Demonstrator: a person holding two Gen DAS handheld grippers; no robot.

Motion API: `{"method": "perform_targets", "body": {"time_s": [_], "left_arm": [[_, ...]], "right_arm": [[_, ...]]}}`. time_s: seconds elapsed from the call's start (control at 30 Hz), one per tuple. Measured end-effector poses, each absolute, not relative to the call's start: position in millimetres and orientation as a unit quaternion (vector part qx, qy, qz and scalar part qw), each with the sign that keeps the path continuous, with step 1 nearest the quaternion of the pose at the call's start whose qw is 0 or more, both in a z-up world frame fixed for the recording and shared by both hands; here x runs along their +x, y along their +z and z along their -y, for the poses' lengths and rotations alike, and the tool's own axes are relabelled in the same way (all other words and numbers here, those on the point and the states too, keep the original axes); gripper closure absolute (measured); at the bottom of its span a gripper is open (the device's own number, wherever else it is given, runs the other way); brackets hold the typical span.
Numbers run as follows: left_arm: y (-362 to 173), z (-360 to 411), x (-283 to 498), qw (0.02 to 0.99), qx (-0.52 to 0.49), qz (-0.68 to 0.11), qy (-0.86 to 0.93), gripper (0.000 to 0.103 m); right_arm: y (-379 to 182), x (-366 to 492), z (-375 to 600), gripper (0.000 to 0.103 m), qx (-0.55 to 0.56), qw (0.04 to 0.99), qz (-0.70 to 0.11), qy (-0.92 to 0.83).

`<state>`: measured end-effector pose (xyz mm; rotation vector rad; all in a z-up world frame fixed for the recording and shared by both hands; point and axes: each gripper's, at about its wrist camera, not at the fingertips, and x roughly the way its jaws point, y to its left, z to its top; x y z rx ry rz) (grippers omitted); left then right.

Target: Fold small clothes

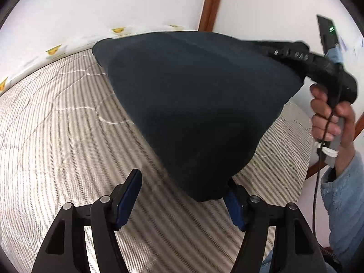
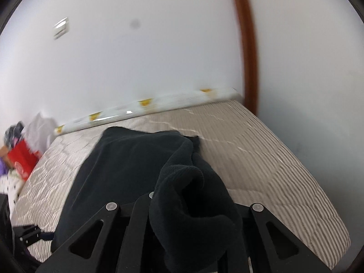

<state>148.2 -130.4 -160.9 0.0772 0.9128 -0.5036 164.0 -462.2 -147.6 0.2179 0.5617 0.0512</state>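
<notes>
My right gripper (image 1: 264, 47) pinches the dark garment (image 1: 195, 104) above the striped mattress (image 1: 56, 125); the left gripper (image 1: 182, 195) is spread, apparently not gripping. I should close it on the hem before laying flat.

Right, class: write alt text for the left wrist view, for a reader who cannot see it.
A dark navy garment hangs stretched above a striped mattress, its far corner held up by the right tool in a person's hand. The left tool sits open in the foreground, cloth draped over its right finger.
</notes>
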Motion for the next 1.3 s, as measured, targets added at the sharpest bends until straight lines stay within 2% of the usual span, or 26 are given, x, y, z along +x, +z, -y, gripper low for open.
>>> {"method": "perform_targets", "body": {"time_s": [0.27,0.3,0.4,0.43,0.47,0.6,0.8,1.07,1.17,1.2,1.23,1.3], "left_arm": [[-158,149,146,0.87,0.045,-0.434,-0.229,0.039],[-157,151,148,0.871,0.045,-0.433,-0.229,0.04],[-154,143,143,0.871,0.029,-0.433,-0.232,0.053],[-153,140,141,0.87,0.022,-0.433,-0.234,0.059],[-153,140,139,0.87,0.017,-0.433,-0.237,0.066],[-147,136,133,0.875,0.011,-0.424,-0.234,0.071],[-147,129,140,0.87,-0.002,-0.43,-0.241,0.071],[-154,128,162,0.868,-0.021,-0.44,-0.23,0.062],[-152,128,163,0.872,-0.03,-0.432,-0.23,0.071],[-150,130,163,0.876,-0.022,-0.425,-0.227,0.073],[-148,130,163,0.878,-0.016,-0.422,-0.224,0.076],[-144,124,164,0.885,-0.016,-0.417,-0.207,0.079]], "right_arm": [[-191,173,477,0.088,0.11,0.936,-0.335,0.013],[-191,171,476,0.083,0.104,0.937,-0.334,0.01],[-191,161,485,0.055,0.107,0.935,-0.337,-0.012],[-191,159,487,0.05,0.109,0.934,-0.339,-0.016],[-192,156,490,0.049,0.111,0.932,-0.344,-0.014],[-199,145,497,0.043,0.127,0.923,-0.362,-0.008],[-198,150,489,0.043,0.134,0.916,-0.377,-0.012],[-201,145,489,0.043,0.141,0.914,-0.38,-0.015],[-206,147,491,0.043,0.158,0.908,-0.387,-0.011],[-207,149,490,0.046,0.163,0.907,-0.389,-0.007],[-207,150,488,0.061,0.166,0.907,-0.387,0.004],[-204,153,480,0.078,0.164,0.91,-0.381,0.019]]}}
